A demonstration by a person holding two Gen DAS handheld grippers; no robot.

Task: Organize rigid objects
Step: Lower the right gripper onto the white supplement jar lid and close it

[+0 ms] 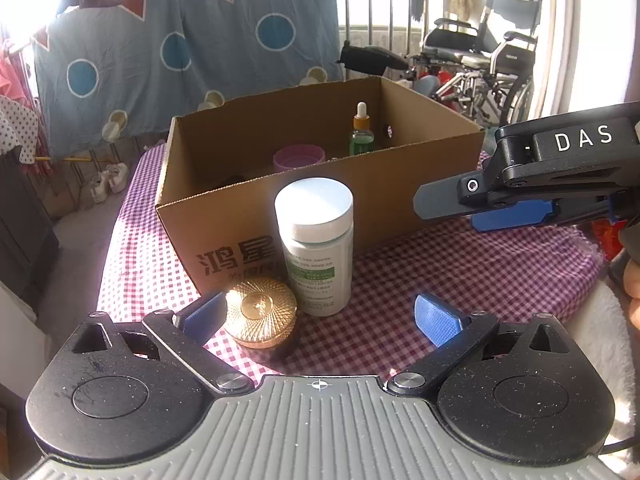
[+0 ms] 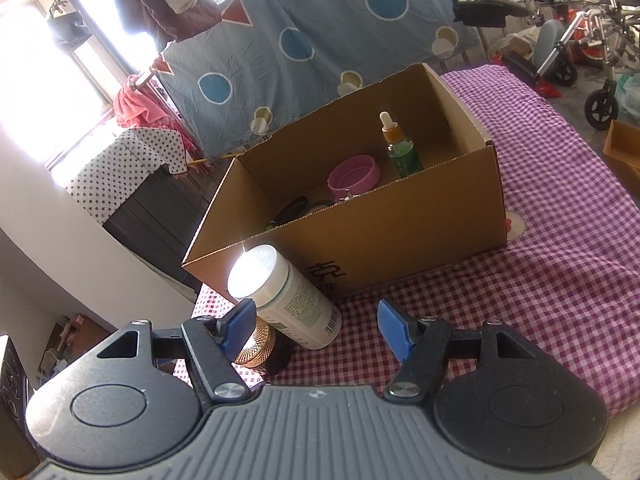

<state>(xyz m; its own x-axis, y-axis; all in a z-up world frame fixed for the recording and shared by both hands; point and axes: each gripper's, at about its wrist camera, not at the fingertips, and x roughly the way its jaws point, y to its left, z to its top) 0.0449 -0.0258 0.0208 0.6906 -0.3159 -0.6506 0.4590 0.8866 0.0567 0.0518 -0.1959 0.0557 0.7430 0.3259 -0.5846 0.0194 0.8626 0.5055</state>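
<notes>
Reading the visible print first: the cardboard box (image 1: 320,184) carries large dark Chinese characters on its near wall, "鸿星" legible in the left wrist view, with a smaller line beneath cut off by the bottle. The right claw (image 1: 448,208), seen from the side in that view, bears "DAS" in white letters on its black body. The white bottle (image 1: 316,248) has a green-and-white label with fine print too small to read.

Left claw (image 1: 320,320): released, jaws standing wide, nothing between the blue pads. Its left pad sits just beside the gold jar (image 1: 260,312); contact cannot be confirmed.

Right claw (image 2: 320,328): released, jaws apart, nothing gripped. In its own view the left pad overlaps the white bottle and the gold jar; whether it touches them cannot be told.

Task items: white bottle upright on the purple-checked cloth (image 1: 460,272) over the tabletop, directly in front of the box's near wall. Gold jar, with faceted lid, stands just in front and to the left of the bottle, close against it. Inside the box: a green dropper bottle (image 1: 362,136) with an orange collar and white bulb, upright near the far wall, a pink round container (image 1: 298,158) beside it, and a dark item on the floor, unclear.
</notes>
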